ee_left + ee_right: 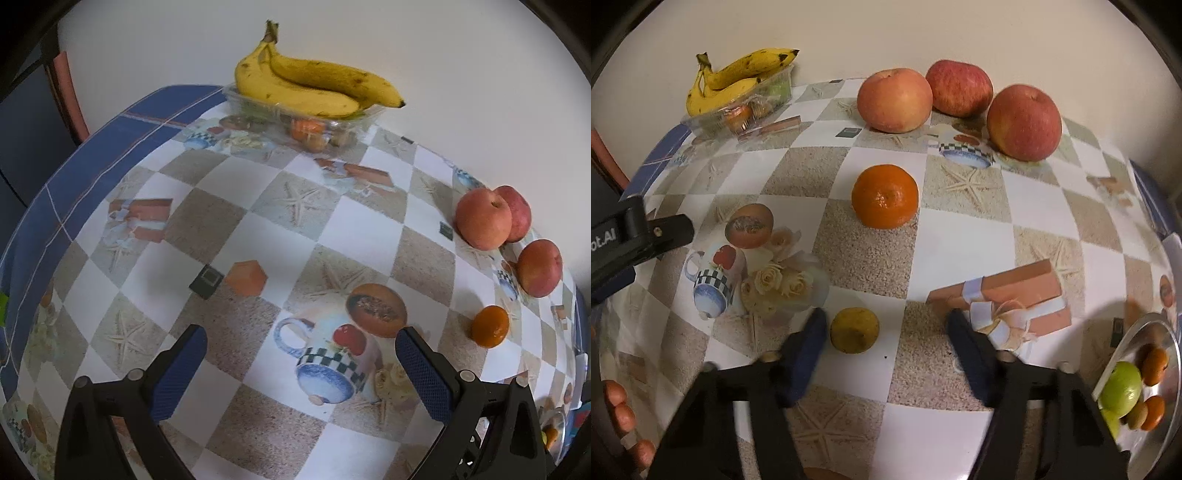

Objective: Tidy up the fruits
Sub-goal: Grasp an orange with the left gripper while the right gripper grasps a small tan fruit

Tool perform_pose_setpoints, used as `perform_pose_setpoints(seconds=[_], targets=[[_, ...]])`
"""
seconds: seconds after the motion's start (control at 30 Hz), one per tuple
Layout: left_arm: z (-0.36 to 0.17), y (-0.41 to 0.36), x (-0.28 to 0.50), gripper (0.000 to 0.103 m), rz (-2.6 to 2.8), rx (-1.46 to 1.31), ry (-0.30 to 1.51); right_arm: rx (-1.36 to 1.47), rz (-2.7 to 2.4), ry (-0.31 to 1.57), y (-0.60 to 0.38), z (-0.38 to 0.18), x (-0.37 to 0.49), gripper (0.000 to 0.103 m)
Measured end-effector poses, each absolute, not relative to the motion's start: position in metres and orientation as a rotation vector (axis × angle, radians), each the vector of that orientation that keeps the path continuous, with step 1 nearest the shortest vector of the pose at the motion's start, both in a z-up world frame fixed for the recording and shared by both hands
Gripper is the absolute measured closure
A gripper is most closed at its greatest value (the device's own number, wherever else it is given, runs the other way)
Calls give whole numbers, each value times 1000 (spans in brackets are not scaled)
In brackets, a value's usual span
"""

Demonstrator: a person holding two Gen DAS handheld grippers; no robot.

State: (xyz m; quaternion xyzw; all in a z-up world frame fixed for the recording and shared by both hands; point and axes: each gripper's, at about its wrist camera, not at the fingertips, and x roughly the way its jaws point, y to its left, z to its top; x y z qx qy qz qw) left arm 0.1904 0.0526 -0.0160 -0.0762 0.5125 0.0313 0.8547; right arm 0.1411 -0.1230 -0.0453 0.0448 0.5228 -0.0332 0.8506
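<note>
Several fruits lie on the checked tablecloth. A small yellow fruit sits between my right gripper's blue fingers, close to the left finger and well apart from the right one; that gripper is open. An orange lies beyond it, and three red apples stand near the wall. My left gripper is wide open over bare cloth, with the same orange to its right and the apples farther right. Bananas rest on a clear plastic box.
A metal bowl at the right edge holds a green apple and small oranges. The left gripper's black body reaches in from the left, and a person's fingers show at lower left. A white wall backs the table.
</note>
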Motion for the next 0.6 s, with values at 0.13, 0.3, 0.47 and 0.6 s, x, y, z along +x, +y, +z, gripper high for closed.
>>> perform_pose_setpoints(seconds=[0.13,0.3,0.47,0.6], targets=[[-14,44,191,0,23,-174,1060,108,-37,1104,-124,-43,142,69],[-16,20,194,0,-62,-207,1069,125,-15,1104,-131,-41,141,76],[-21,-10,201,1,-165,-281,1086,154,-104,1083,-165,-40,138,76],[-23,-41,203,16,-235,-235,1062,178,-149,1060,-192,-39,137,76]])
